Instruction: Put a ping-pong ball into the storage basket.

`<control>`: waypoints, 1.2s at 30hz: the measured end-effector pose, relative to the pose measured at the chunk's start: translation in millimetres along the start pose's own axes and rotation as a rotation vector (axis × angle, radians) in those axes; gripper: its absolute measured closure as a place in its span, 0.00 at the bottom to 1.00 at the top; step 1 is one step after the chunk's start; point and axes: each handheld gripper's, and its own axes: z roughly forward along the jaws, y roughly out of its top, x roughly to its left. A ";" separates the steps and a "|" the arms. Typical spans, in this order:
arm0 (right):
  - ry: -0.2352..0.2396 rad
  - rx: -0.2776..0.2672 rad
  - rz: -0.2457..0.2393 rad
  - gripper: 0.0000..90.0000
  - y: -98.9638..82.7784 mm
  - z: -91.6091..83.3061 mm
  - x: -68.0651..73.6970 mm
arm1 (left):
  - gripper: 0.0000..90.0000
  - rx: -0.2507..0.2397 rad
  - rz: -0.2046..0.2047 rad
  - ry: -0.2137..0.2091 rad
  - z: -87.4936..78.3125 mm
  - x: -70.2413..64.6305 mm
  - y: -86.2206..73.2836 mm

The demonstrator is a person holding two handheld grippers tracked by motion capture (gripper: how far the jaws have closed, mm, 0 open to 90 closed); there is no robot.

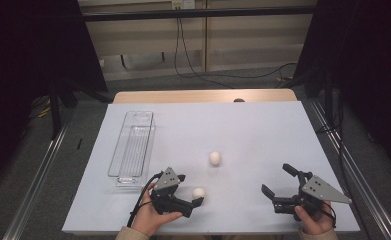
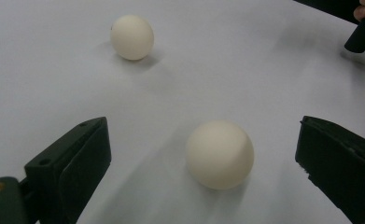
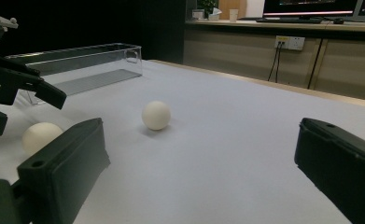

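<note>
- Straddling the near ball point(image 2: 220, 154), the left gripper point(image 1: 192, 196) sat low at the front edge with jaws spread wide, nothing clamped yet; ball lay on the sheet between the jaws, touching neither.
- Judged step: lining up to close on that ball, probably to carry it to the clear tray point(image 1: 132, 147), which stood long-side away, just left of and beyond the left gripper.
- Far ball point(image 1: 214, 158) rested loose near table centre, well apart from both grippers; likely second in line.
- Right gripper point(image 1: 279, 183) was also released, jaws gaping, empty, parked at the right front and aimed inward toward the far ball; looked idle, kept clear of the left one's work.
- Each gripper was held in a hand coming in from the bottom edge; left hand point(image 1: 150, 214) wrapped the handle from below.
- Surface: plain white sheet point(image 1: 263, 130) over a wooden table, matte, flat; balls could roll if nudged, so the close should be centred.
- Room: grey carpet, dark curtains both sides, cables trailing along the back wall, wall socket point(image 3: 290, 43), monitors on a far desk.
</note>
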 end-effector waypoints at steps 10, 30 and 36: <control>0.000 -0.001 0.006 0.02 0.0 -0.3 -0.1 | 0.06 0.038 0.003 -0.012 6.2 -2.8 1.6; -0.001 -0.001 0.010 0.02 -0.2 -0.2 -0.5 | 0.19 0.092 0.021 -0.013 12.4 -3.3 3.1; -0.002 0.000 0.008 0.02 -0.2 -0.3 -0.6 | 0.22 0.103 0.024 -0.023 13.4 -3.8 3.7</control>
